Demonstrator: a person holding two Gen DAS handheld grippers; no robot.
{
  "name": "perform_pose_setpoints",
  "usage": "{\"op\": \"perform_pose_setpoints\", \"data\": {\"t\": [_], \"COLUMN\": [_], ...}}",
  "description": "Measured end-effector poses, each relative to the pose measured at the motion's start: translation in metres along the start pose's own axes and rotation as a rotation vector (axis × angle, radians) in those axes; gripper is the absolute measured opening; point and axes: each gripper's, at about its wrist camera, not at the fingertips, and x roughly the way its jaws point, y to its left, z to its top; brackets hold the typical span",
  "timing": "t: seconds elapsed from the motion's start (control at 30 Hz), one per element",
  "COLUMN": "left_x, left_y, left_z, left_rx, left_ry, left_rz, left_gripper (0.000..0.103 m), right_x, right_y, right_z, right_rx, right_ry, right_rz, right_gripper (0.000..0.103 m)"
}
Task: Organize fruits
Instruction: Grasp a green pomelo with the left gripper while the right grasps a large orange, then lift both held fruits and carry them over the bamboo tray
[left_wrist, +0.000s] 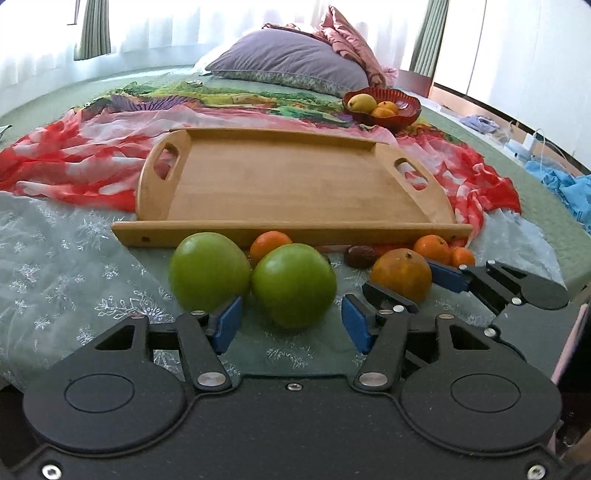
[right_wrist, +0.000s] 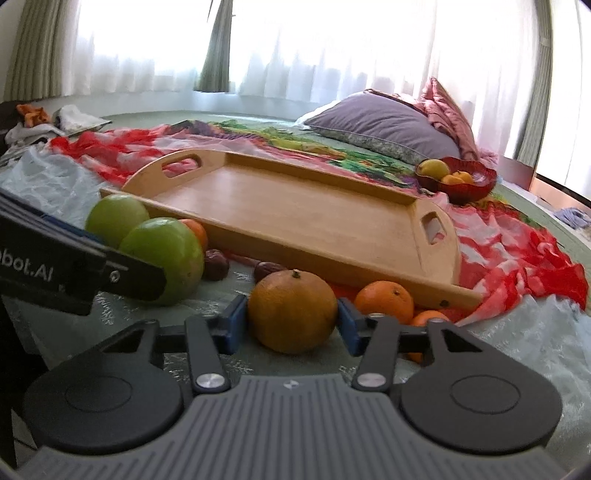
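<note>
Fruits are bunched on the bed along the near rail of the wooden tray (left_wrist: 280, 184), which is still bare. The left tool (left_wrist: 291, 325) is spread around the nearer green apple (left_wrist: 293, 284), pads not quite touching; the right tool (right_wrist: 291, 325) looks pinched on the big orange (right_wrist: 291, 310). Both should be gripped gently, lifted clear over the rail, then set down well apart.

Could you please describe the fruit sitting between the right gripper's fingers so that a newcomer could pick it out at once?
Start at the wooden tray on the bed; a row of fruit lies along its near edge. Between the blue pads of the right gripper sits the large dull orange. It is bigger and browner than the small bright tangerines beside it, and unlike the green apples to its left.
</note>
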Motion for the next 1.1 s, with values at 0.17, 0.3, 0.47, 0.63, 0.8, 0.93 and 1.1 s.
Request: {"op": "perform_pose_setpoints", "data": {"t": [0.17,0.3,0.47,0.63,0.8,0.93,1.1], "left_x": [0.001,0.007,0.017,0.032,0.047,0.046,0.032], "left_y": [-0.003,-0.008,-0.02,-0.033,-0.045,-0.046,-0.054], "left_z": [-0.001,-0.003,-0.006,-0.011,-0.017,-0.02,-0.026], "left_rx": [-0.022,-0.031,-0.053,-0.057,-0.025,-0.001,0.07], "left_ry": [-0.026,-0.034,-0.072,-0.119,-0.155,-0.179,-0.217], "left_rz": [0.006,0.022,0.081,0.173,0.261,0.271,0.288], "left_gripper": [0.057,0.057,0.058,0.059,0.059,0.057,0.057], "right_x": [-0.013,-0.028,-0.05,-0.061,-0.064,-0.064,-0.063], "right_y": [-0.007,-0.014,-0.024,-0.031,-0.036,-0.037,-0.04], "right_z": [-0.004,-0.008,-0.014,-0.018,-0.019,-0.019,-0.018], "right_rx": [0.048,0.09,0.154,0.193,0.216,0.223,0.238], "right_ry": [-0.022,-0.04,-0.067,-0.074,-0.077,-0.078,-0.087], "right_rz": [-0.018,-0.052,-0.113,-0.151,-0.172,-0.174,-0.175], "right_gripper": [0.054,0.054,0.054,0.054,0.054,0.054,0.054]}}
